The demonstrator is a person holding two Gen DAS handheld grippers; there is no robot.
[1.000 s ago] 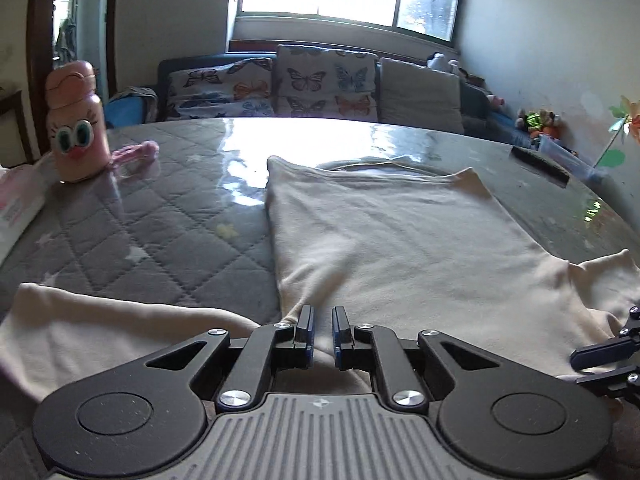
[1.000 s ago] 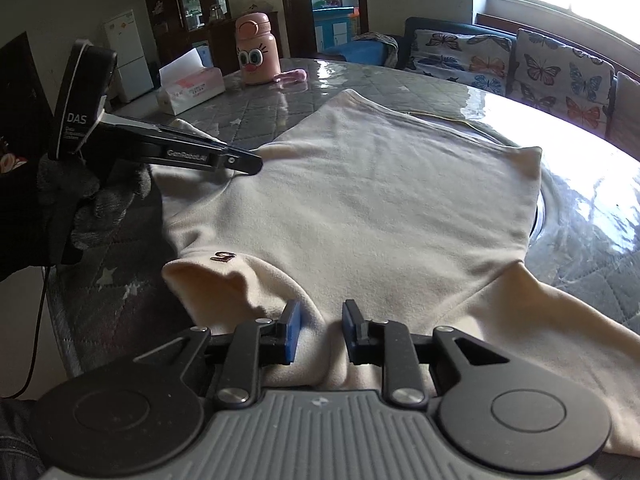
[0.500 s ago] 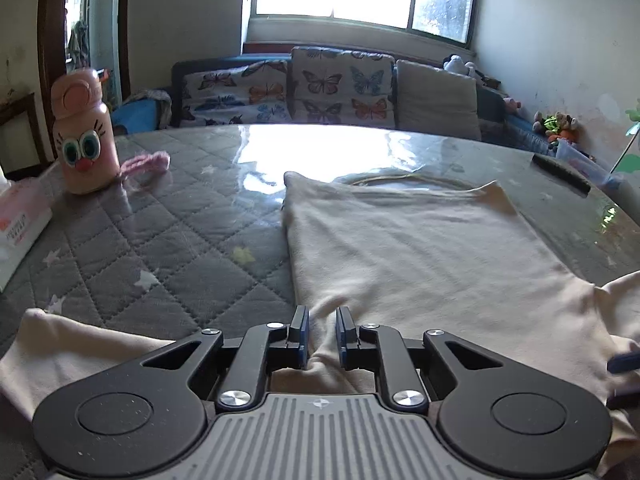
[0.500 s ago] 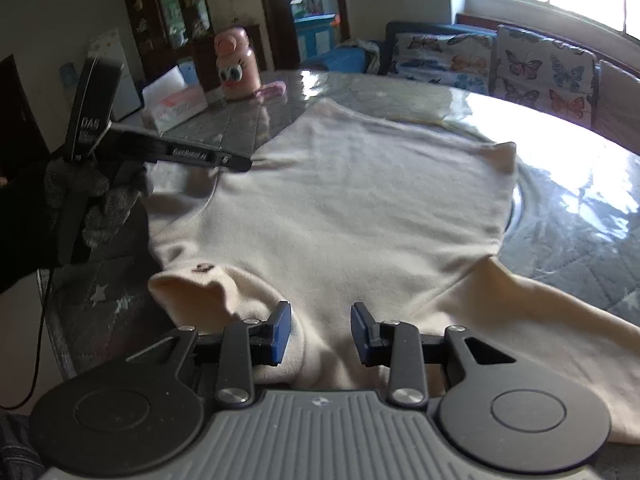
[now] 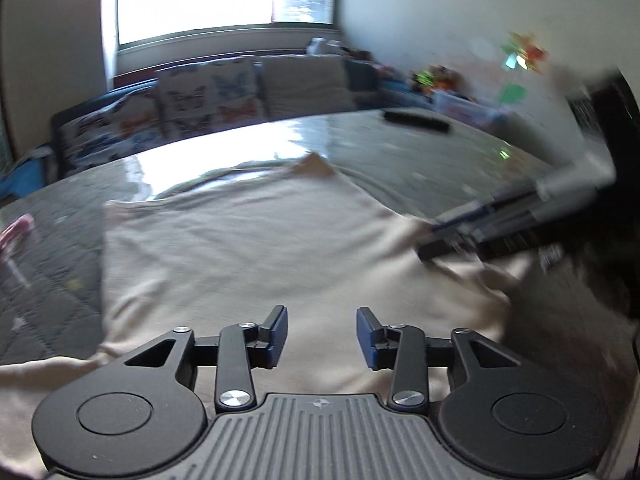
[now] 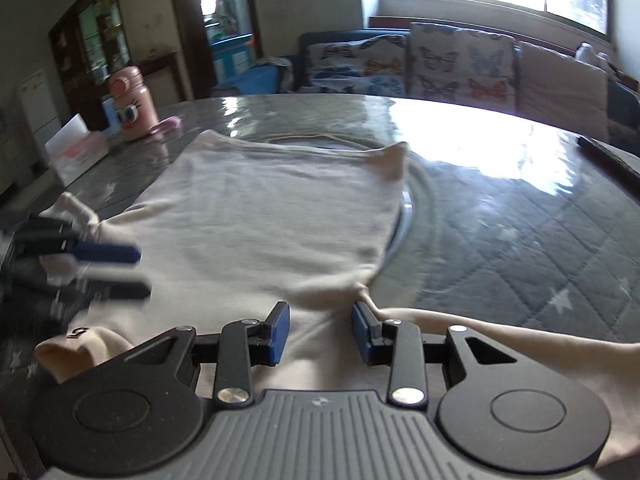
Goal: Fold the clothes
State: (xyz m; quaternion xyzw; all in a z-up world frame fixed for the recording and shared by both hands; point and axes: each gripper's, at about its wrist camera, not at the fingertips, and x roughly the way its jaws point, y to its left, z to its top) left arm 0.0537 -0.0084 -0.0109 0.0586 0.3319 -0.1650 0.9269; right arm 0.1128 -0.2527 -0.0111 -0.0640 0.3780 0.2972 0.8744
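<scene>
A cream long-sleeved shirt (image 5: 248, 248) lies spread flat on the grey quilted table; it also shows in the right wrist view (image 6: 272, 216). My left gripper (image 5: 322, 336) is open just above the shirt's near part, holding nothing. My right gripper (image 6: 320, 334) is open above the near edge, by the bunched underarm fabric (image 6: 360, 286) and the right sleeve (image 6: 520, 344). The right gripper shows blurred at the right of the left wrist view (image 5: 480, 228). The left gripper shows at the left of the right wrist view (image 6: 116, 272). A folded collar with a small label (image 6: 80, 340) lies near left.
A pink cartoon bottle (image 6: 132, 104) and a tissue box (image 6: 76, 148) stand at the table's far left. A dark remote (image 5: 416, 120) lies at the far right. A sofa with butterfly cushions (image 6: 440, 64) stands behind the table, under a bright window.
Both grippers have opened and let go of the shirt. The left wrist view has swung to the right with motion blur; the right gripper has shifted towards the right underarm.
</scene>
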